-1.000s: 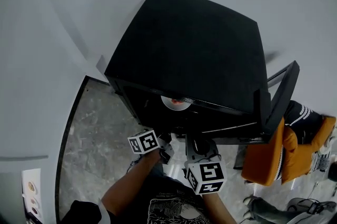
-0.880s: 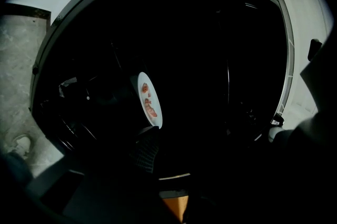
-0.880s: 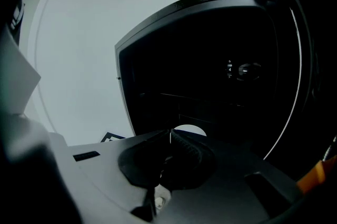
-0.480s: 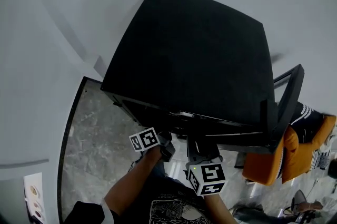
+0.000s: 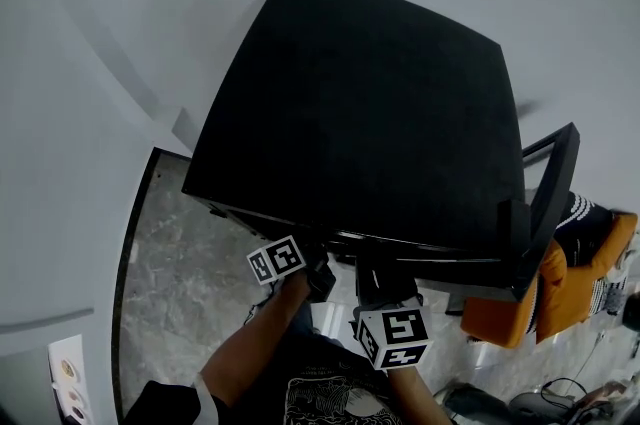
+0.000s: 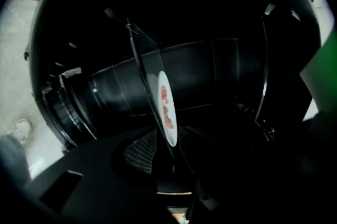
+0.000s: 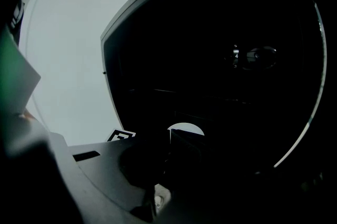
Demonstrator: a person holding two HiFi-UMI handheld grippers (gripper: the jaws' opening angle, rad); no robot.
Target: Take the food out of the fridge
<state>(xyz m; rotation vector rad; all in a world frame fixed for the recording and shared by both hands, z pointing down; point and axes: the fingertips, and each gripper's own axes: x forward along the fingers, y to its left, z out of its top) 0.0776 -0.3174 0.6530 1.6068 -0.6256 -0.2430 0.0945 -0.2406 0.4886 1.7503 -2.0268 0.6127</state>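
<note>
Left gripper view shows the plate of food (image 6: 166, 108) not yet out. It stands near the front edge of the shelf (image 6: 138, 59) in the fridge (image 5: 360, 113), with its rim between the jaws of the left gripper (image 6: 163, 152). These have just been opening and do not press it. The door (image 5: 545, 203) is open. For the right gripper (image 7: 167, 145) it is too dark to tell.

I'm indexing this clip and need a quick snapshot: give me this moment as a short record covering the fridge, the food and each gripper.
fridge: black fridge, door swung open at its right
food: reddish food on a white plate, resting on a glass shelf inside
left gripper: jaws apart, have just been opening; plate lines up between them, no pad pressing on it
right gripper: aimed into the dark fridge, jaw state too dark to read
task status: plate not yet taken out
</note>
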